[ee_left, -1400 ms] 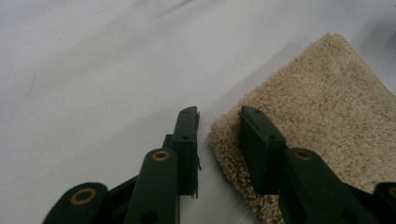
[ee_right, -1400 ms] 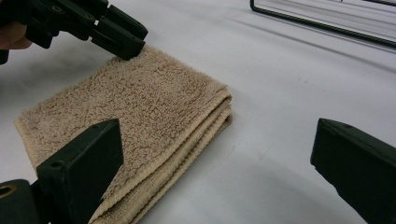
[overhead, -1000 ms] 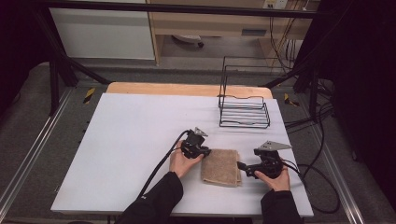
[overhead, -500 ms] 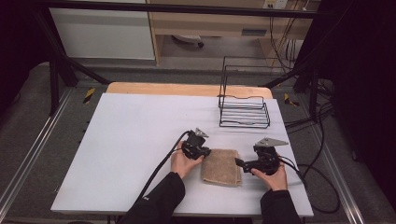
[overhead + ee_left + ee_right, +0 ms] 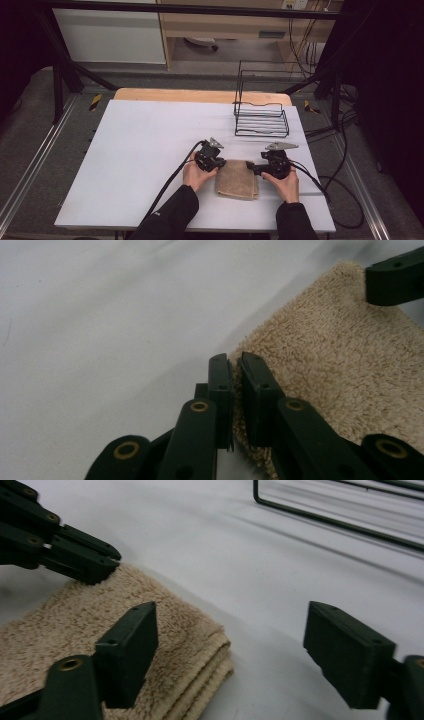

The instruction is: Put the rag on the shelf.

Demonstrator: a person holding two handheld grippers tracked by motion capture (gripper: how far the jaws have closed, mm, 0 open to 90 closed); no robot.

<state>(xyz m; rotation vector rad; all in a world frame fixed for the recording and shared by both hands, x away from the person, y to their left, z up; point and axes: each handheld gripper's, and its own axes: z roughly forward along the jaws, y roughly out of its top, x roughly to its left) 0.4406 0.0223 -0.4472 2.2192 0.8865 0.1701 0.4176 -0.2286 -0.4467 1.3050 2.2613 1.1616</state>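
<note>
A: Which parts of the folded beige terry-cloth towel (image 5: 345,370) are cut off?
B: In the left gripper view, its far side runs past the right edge beyond the left gripper (image 5: 235,370), and its near edge is hidden behind the two jaws. In the right gripper view, it leaves the frame at left and bottom.

A: And the black wire rack (image 5: 340,520)?
B: Ahead of the right gripper (image 5: 240,650), it is cropped by the top and right edges.
</note>
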